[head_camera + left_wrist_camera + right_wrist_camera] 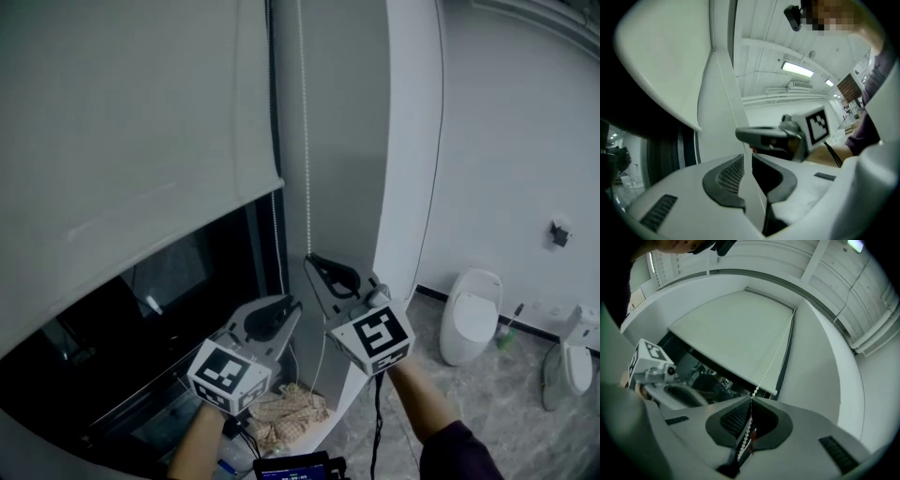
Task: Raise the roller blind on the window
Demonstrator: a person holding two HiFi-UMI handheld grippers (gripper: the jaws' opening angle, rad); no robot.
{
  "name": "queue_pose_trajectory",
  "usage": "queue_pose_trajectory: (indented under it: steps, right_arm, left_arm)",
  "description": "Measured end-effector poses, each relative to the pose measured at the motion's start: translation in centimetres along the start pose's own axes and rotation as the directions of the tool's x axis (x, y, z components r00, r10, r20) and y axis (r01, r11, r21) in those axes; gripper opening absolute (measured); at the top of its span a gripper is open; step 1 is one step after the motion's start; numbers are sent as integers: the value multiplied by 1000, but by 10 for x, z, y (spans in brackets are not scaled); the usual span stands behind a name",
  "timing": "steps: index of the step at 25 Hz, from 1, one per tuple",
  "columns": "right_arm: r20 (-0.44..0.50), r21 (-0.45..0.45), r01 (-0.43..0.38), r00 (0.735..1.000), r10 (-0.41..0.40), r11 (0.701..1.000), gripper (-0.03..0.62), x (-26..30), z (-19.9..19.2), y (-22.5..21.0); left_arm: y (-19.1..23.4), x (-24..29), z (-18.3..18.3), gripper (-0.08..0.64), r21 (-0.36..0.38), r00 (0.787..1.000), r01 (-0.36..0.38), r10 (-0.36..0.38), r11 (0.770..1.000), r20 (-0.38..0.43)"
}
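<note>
The pale grey roller blind (122,122) covers the upper part of the dark window (141,328), and its bottom bar slants from lower left to upper right. A white bead chain (306,141) hangs down the frame beside it. My right gripper (310,257) is shut on this chain, and the beads run between its pads (751,398) up towards the blind (736,333). A second strand (275,234) hangs closer to the glass. My left gripper (292,304) sits lower and to the left of the right one, its jaws a narrow gap apart (747,155), gripping nothing that I can make out.
A white pillar (394,141) stands right of the window. On the grey tiled floor to the right are a urinal (472,314), a toilet (572,356) and a brush (506,333). A crumpled cloth (286,408) lies below the grippers.
</note>
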State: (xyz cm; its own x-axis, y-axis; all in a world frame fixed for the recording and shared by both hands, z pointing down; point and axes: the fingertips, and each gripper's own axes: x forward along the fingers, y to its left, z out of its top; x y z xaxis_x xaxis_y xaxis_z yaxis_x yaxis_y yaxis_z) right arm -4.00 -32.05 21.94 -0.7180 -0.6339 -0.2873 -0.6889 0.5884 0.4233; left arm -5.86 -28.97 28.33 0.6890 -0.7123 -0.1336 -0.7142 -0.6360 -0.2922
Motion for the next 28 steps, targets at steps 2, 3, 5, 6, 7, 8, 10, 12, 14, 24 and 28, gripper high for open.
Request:
queue_pose_trajectory:
  steps: [2, 3, 5, 6, 7, 8, 10, 12, 14, 24, 28]
  right_arm:
    - [-43, -8, -19, 999, 19, 1000, 17, -4, -10, 16]
    - [-59, -13, -29, 998, 28, 1000, 17, -6, -15, 23]
    - [-82, -12, -49, 995, 48, 999, 17, -9, -27, 35]
    - [-91, -4, -60, 994, 59, 998, 17, -11, -33, 39]
    - [-100, 6, -69, 993, 69, 998, 17, -14, -38, 43]
    - [-108, 16, -77, 991, 78, 997, 17, -16, -43, 47]
    - [-118, 34, -90, 989, 94, 995, 17, -22, -49, 54]
    - [-121, 48, -103, 987, 108, 994, 17, -27, -55, 62]
    - [-126, 57, -113, 985, 119, 992, 17, -31, -61, 70]
    - [-162, 55, -102, 981, 110, 993, 17, -40, -94, 71]
    - [-203, 77, -105, 972, 118, 992, 20, -47, -117, 68]
  left_arm:
    - [17, 4, 25, 14, -18, 999, -28, 29, 999, 46]
    - [24, 7, 37, 14, -28, 997, -36, 38, 999, 62]
    - [34, 15, 58, 14, -39, 996, -43, 46, 998, 83]
    - [37, 19, 68, 15, -37, 995, -45, 48, 998, 90]
    - [39, 24, 77, 15, -34, 994, -45, 48, 998, 97]
    - [40, 28, 86, 15, -35, 993, -43, 47, 998, 107]
    - [42, 35, 99, 17, -37, 991, -49, 53, 998, 121]
    - [46, 40, 105, 30, -28, 990, -70, 73, 997, 120]
    - [48, 44, 107, 34, -19, 990, -80, 81, 997, 117]
    - [38, 44, 94, 21, 149, 976, -188, 169, 971, 137]
    - [40, 39, 86, 20, 167, 972, -211, 189, 963, 139]
